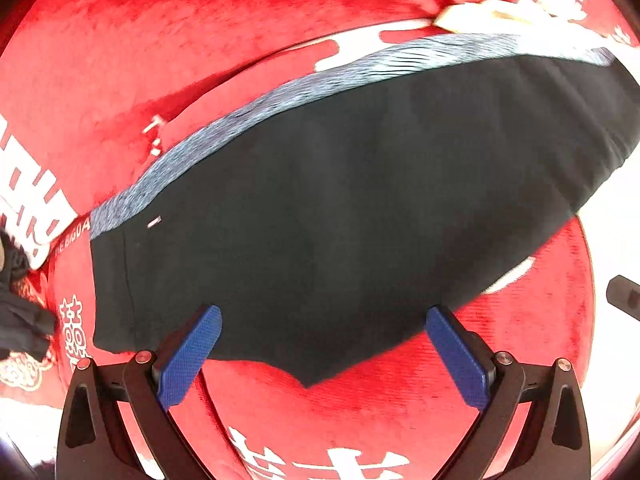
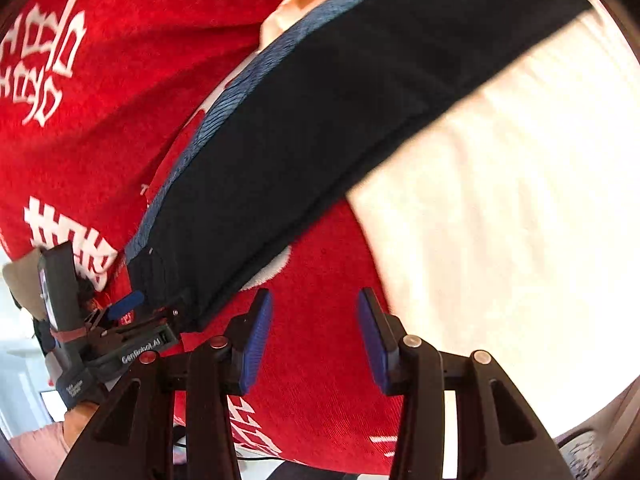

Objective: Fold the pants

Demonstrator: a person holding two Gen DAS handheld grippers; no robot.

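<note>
We see a red blanket (image 1: pixel 168 60) with white lettering spread beneath everything, and a cream cloth (image 2: pixel 500 200) covering the area to the right of it. The dark pants (image 1: pixel 340 200) lie folded flat on the blanket, their blue-grey waistband (image 1: pixel 248 108) running along the far edge and one end reaching onto the cream cloth. A dark bundle of fabric (image 1: pixel 20 320) sits at the left rim of the left wrist view; what it is we cannot tell. Our left claw (image 1: pixel 323 328) points steeply down over the near edge of the pants, its blue pads (image 1: pixel 192 352) wide apart with nothing pinched between them. Our right claw (image 2: pixel 316 320) hangs tilted over bare blanket just beside the pants' near edge, its jaws parted and empty. In the right wrist view the left claw sits at the pants' corner, and a hand (image 2: pixel 78 420) grips its handle below.
</note>
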